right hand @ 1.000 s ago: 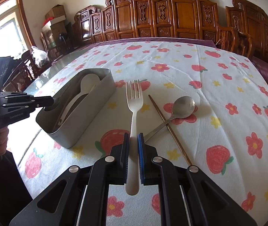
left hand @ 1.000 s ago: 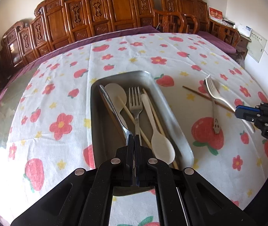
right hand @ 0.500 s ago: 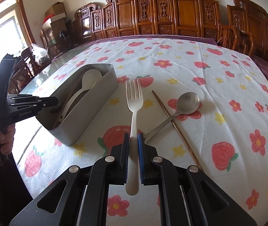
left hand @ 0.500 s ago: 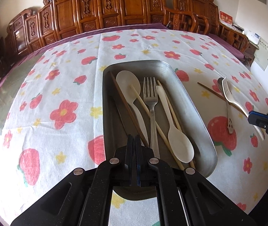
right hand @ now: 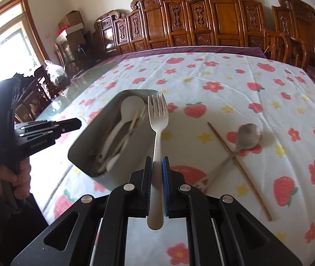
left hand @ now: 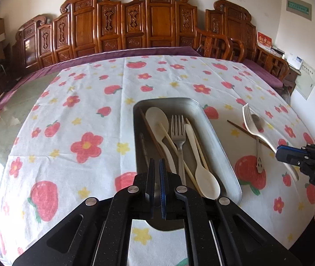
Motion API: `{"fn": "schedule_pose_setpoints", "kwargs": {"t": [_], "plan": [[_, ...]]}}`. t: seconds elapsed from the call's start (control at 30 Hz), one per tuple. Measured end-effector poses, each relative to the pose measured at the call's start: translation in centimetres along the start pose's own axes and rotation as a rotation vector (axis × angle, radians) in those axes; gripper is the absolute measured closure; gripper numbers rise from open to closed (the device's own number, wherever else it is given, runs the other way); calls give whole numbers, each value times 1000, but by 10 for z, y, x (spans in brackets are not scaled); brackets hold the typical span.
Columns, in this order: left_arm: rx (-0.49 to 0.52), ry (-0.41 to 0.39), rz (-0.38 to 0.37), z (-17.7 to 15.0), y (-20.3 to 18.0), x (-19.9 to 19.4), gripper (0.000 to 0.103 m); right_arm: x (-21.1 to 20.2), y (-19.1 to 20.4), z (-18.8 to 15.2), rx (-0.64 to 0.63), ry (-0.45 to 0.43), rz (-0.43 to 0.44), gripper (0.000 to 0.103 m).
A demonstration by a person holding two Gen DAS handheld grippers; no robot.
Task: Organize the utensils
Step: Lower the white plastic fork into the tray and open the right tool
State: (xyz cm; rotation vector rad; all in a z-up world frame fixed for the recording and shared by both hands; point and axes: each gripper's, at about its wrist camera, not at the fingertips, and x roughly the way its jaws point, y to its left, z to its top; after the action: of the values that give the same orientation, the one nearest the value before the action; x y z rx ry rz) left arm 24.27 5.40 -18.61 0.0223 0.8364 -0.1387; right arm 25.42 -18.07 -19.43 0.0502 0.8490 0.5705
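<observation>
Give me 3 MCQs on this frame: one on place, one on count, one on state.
1. Where is the metal spoon?
A. in the tray
B. on the cloth, crossing a chopstick
C. in the left gripper

2. How many forks lie in the metal tray?
A. one
B. two
C. three

3. What is the right gripper doing?
A. hanging open
B. shut on nothing
C. shut on the white fork

Key: 1 B, it lies outside the tray across the chopstick. 2 A, only the metal fork lies among the spoons and chopsticks. 3 C, the white fork has its handle clamped between the fingers.
</observation>
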Motion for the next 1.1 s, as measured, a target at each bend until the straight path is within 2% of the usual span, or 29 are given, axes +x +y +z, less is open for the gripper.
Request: {"fn": "schedule_pose_setpoints", "kwargs": {"t": [0.07,0.2,0.37,0.53,0.7,0.87,1.0,1.1], "plan": [[-9,-10,13,1,7,-3,89,8,10,7,3,1,18,92],[-32,-21,20,3,18,-8,89,26,32,19,4,12,53,92],[-47,-31,38,6,28,-12,89,57,55,33,6,36,50,92],[-67,-43,28,9,34,-15,89,86,60,40,35,69,43,92],[-73,-53,15,10,34,-20,89,103,58,42,84,81,78,89],[-70,-58,4,12,29,-22,88,96,57,40,70,81,96,89],[-64,-66,-10,13,21,-24,80,65,43,39,48,31,66,89],[-58,-65,-26,14,12,-23,71,33,24,32,18,-1,1,89]]}}
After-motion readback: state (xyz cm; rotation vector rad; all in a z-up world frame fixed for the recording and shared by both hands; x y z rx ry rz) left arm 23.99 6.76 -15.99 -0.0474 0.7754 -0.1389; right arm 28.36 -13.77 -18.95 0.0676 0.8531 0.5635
